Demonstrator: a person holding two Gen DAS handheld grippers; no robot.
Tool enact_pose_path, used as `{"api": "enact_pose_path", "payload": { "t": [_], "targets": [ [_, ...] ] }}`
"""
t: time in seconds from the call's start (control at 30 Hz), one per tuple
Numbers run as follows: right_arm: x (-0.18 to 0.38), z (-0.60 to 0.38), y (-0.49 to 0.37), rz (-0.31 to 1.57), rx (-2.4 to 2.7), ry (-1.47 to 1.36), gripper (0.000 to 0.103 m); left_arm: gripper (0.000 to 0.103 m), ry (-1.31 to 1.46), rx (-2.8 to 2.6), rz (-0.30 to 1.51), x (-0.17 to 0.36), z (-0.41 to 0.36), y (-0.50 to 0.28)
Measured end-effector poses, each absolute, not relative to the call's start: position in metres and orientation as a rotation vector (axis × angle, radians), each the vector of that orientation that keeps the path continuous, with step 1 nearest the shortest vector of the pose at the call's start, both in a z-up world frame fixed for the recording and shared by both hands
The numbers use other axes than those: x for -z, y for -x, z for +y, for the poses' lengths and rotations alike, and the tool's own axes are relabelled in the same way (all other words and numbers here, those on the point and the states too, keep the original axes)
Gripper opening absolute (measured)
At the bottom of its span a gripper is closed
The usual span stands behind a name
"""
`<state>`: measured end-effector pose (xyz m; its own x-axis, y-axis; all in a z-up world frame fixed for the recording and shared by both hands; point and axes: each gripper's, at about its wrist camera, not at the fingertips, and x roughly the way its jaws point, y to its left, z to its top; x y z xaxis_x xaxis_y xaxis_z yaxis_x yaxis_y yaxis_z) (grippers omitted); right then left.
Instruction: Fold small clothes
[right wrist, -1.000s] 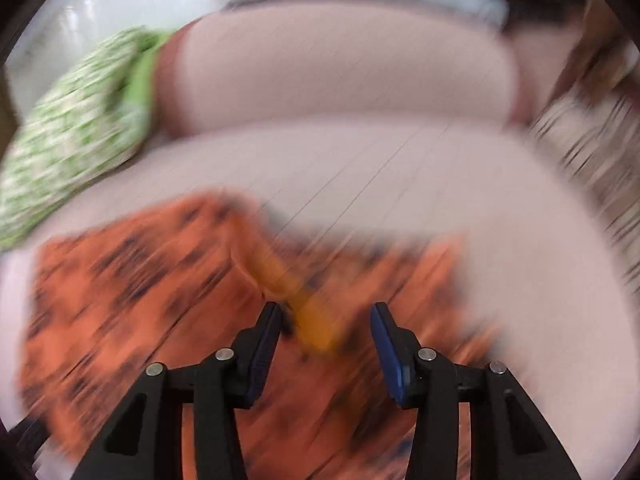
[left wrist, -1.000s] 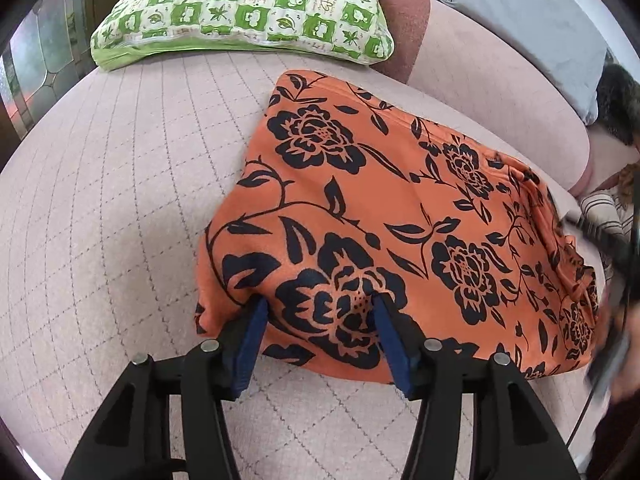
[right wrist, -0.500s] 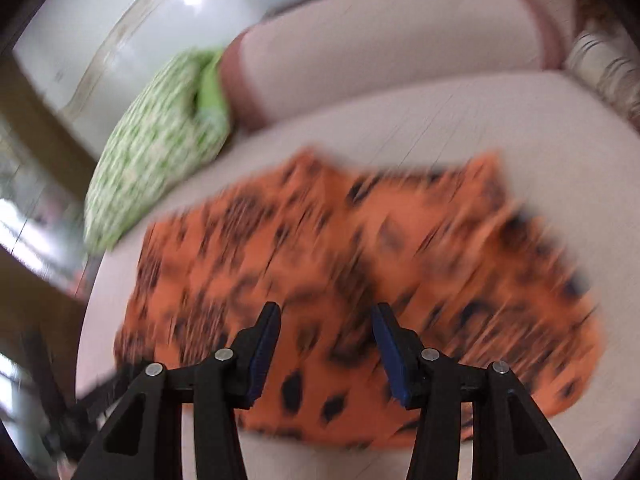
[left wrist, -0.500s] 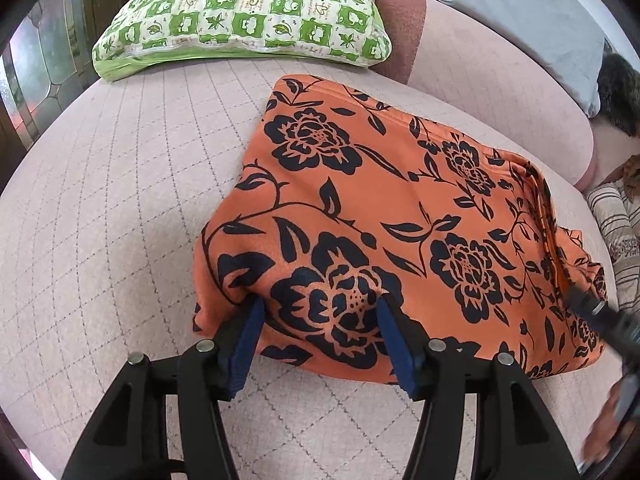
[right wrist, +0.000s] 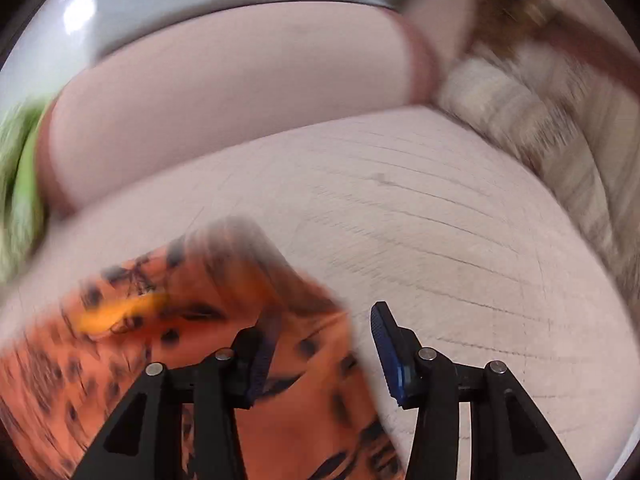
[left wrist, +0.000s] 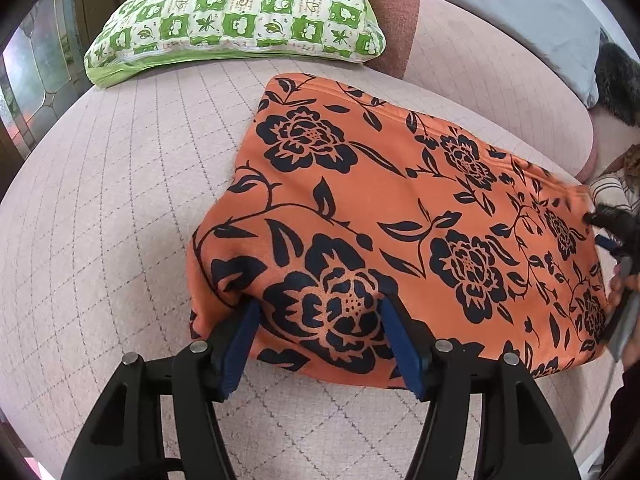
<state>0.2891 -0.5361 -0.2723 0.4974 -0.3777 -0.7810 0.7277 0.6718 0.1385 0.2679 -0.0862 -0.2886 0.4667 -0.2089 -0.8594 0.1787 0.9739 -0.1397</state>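
The orange flowered cloth [left wrist: 400, 216] lies spread on the pink quilted sofa seat [left wrist: 112, 208], already doubled over by the look of its thick near edge. The left tongs [left wrist: 318, 340] stand open, their blue pads either side of a plump hump at the cloth's near corner, not pinched on it. The right tongs [right wrist: 320, 354] are open too, over the cloth's far corner, where an edge of the cloth [right wrist: 224, 280] looks to stand up off the seat. That view is smeared with motion, so whether the left pad touches the fabric I cannot tell. From the left side, the right tool shows only as a dark shape at the cloth's right edge.

To do this fold well, I'd say each pair should close on a corner through all the layers, low on the seat, so no under-layer slips free. Then both should lift together and carry the edge straight across, keeping it taut between them so the fold line stays square.

No basket or box is in sight. A green checked pillow [left wrist: 240, 12] rests at the back of the seat, well clear of the cloth, and something striped [right wrist: 532, 128] lies off to the right.
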Motion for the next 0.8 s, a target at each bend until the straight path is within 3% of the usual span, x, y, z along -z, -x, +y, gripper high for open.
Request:
{"api": "enact_pose_path", "payload": {
  "t": [0.17, 0.37, 0.5, 0.7, 0.8],
  "targets": [
    [0.251, -0.502, -0.251, 0.706, 0.582, -0.444, 0.052, 0.064, 0.008, 0.237, 1.029, 0.281, -0.088, -0.261],
    [0.269, -0.455, -0.225, 0.774, 0.433, -0.487, 0.052, 0.064, -0.04, 0.206, 0.925, 0.266, -0.081, -0.25],
    [0.295, -0.441, -0.223, 0.875, 0.466, -0.396, 0.052, 0.064, -0.051, 0.148, 1.028, 0.289, -0.075, -0.269],
    [0.269, -0.417, -0.183, 0.803, 0.408, -0.461, 0.052, 0.064, -0.036, 0.162, 0.982, 0.274, -0.073, -0.262],
    [0.282, -0.392, -0.181, 0.883, 0.31, -0.447, 0.058, 0.064, -0.076, 0.13, 0.968, 0.277, -0.074, -0.26]
  ]
}}
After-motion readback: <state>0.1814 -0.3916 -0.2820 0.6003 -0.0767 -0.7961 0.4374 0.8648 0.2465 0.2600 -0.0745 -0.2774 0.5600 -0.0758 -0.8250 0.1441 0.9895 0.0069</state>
